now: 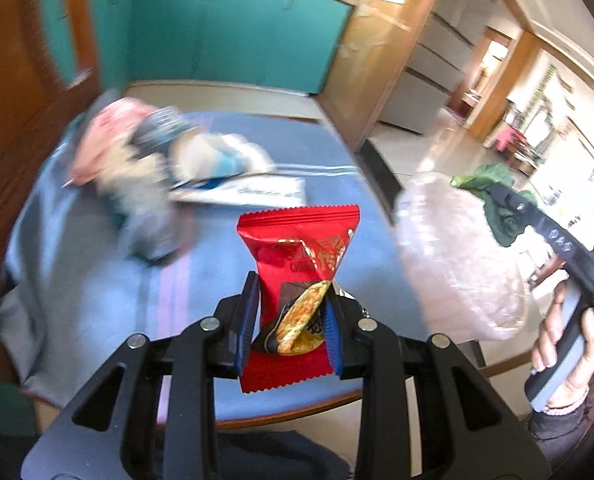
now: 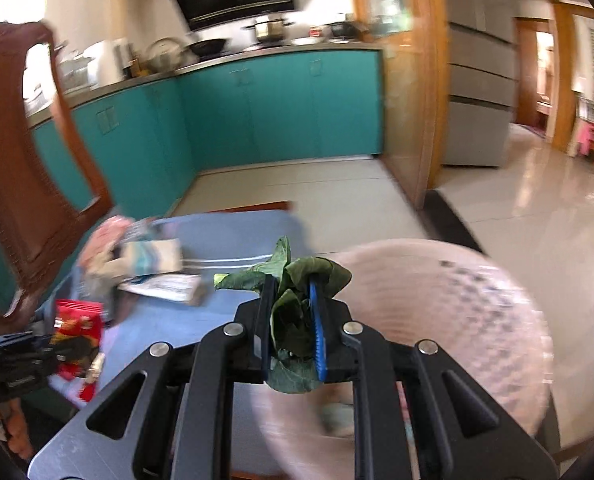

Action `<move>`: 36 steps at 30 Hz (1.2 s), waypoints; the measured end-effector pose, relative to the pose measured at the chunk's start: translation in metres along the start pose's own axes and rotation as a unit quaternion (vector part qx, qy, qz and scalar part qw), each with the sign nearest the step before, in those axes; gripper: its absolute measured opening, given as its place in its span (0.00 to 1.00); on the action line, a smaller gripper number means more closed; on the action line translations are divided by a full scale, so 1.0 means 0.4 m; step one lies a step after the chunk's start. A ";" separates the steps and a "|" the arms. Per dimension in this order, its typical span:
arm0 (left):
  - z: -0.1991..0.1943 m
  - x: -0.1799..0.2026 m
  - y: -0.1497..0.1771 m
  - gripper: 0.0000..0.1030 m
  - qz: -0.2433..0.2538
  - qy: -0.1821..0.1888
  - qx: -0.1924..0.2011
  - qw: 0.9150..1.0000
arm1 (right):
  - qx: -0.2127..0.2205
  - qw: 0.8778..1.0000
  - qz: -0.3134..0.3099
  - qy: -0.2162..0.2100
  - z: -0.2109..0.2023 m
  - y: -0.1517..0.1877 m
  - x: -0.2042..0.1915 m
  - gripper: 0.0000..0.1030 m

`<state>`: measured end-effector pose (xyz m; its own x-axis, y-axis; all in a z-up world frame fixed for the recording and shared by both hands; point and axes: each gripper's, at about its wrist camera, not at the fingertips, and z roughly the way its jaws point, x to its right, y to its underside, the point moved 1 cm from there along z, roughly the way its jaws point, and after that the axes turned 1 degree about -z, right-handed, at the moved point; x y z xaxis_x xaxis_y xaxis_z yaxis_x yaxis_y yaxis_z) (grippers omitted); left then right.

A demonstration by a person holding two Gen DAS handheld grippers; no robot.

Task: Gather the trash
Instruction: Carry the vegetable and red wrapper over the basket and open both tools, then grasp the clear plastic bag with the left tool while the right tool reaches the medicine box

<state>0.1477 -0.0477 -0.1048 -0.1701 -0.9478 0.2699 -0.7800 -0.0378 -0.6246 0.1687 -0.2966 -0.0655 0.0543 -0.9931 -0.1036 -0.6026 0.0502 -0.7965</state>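
Observation:
My left gripper [image 1: 293, 312] is shut on a red snack wrapper [image 1: 297, 240] and holds it upright above the blue-covered table [image 1: 97, 300]. The wrapper also shows at the left of the right wrist view [image 2: 77, 320]. My right gripper [image 2: 293, 320] is shut on a bunch of green leaves [image 2: 293, 276], held above a pale pink basket [image 2: 457, 320]. In the left wrist view the leaves [image 1: 493, 188] and the right gripper [image 1: 509, 208] hang over that basket [image 1: 457, 260] at the right.
A blurred heap of packets and paper [image 1: 165, 168] lies on the table's far left. A wooden chair [image 2: 29, 152] stands at the left. Teal kitchen cabinets [image 2: 277, 104] run along the back. Shiny tiled floor [image 2: 537, 220] lies to the right.

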 end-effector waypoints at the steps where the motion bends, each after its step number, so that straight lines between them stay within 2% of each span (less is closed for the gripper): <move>1: 0.004 0.023 -0.008 0.30 0.007 0.008 0.001 1.000 | -0.001 1.000 0.009 0.012 -0.005 0.005 0.032 0.17; 5: 0.034 0.161 -0.059 0.30 0.051 0.051 0.001 0.997 | -0.016 0.997 0.051 0.064 -0.023 0.046 0.166 0.17; 11: 0.145 0.372 -0.089 0.30 0.103 0.114 -0.040 0.987 | -0.028 0.993 0.076 0.090 -0.044 0.095 0.259 0.17; 13: 0.175 0.418 -0.081 0.39 0.117 0.125 -0.052 0.984 | -0.029 0.991 0.084 0.096 -0.048 0.102 0.279 0.17; 15: 0.197 0.447 -0.072 0.47 0.130 0.120 -0.054 0.983 | -0.028 0.990 0.087 0.109 -0.047 0.106 0.294 0.17; 18: 0.204 0.455 -0.052 0.73 0.143 0.104 -0.051 0.983 | -0.036 0.988 0.100 0.111 -0.037 0.113 0.313 0.18; 19: 0.199 0.453 -0.047 0.78 0.143 0.100 -0.047 0.984 | -0.041 0.987 0.107 0.112 -0.030 0.117 0.317 0.19; 21: 0.183 0.427 -0.042 0.78 0.140 0.084 -0.038 0.986 | -0.052 0.986 0.117 0.108 -0.011 0.122 0.318 0.33; 22: 0.172 0.405 -0.043 0.78 0.131 0.067 -0.029 0.989 | -0.057 0.985 0.122 0.103 -0.003 0.126 0.316 0.38; 23: 0.162 0.376 -0.049 0.78 0.118 0.045 -0.020 0.992 | -0.061 0.985 0.125 0.099 0.003 0.130 0.313 0.48; 25: 0.130 0.304 -0.063 0.78 0.080 0.004 0.010 0.997 | -0.061 0.986 0.123 0.092 0.009 0.126 0.295 0.54; 27: 0.081 0.215 -0.073 0.78 0.039 -0.033 0.050 0.997 | -0.057 0.988 0.115 0.087 0.011 0.117 0.273 0.58; 29: 0.042 0.134 -0.085 0.79 0.009 -0.093 0.089 0.992 | -0.050 0.991 0.104 0.072 0.014 0.098 0.240 0.59; 31: 0.037 0.024 -0.100 0.83 -0.027 -0.193 0.095 0.976 | -0.045 0.994 0.091 0.050 0.022 0.074 0.195 0.60; 32: 0.045 -0.035 -0.107 0.83 -0.051 -0.228 0.087 0.969 | -0.044 0.995 0.079 0.036 0.032 0.059 0.161 0.62; 34: 0.071 -0.132 -0.115 0.83 -0.096 -0.248 0.065 0.962 | -0.051 0.997 0.044 0.021 0.059 0.033 0.086 0.68; 36: 0.103 -0.214 -0.115 0.83 -0.141 -0.250 0.034 0.957 | -0.068 0.998 0.006 0.010 0.100 0.007 0.004 0.75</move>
<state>0.2232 0.0219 -0.1293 0.3645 -0.9292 0.0613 -0.7086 -0.3195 -0.6291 0.1991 -0.2937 -0.0917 0.0315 -0.9946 -0.0988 -0.7050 0.0480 -0.7076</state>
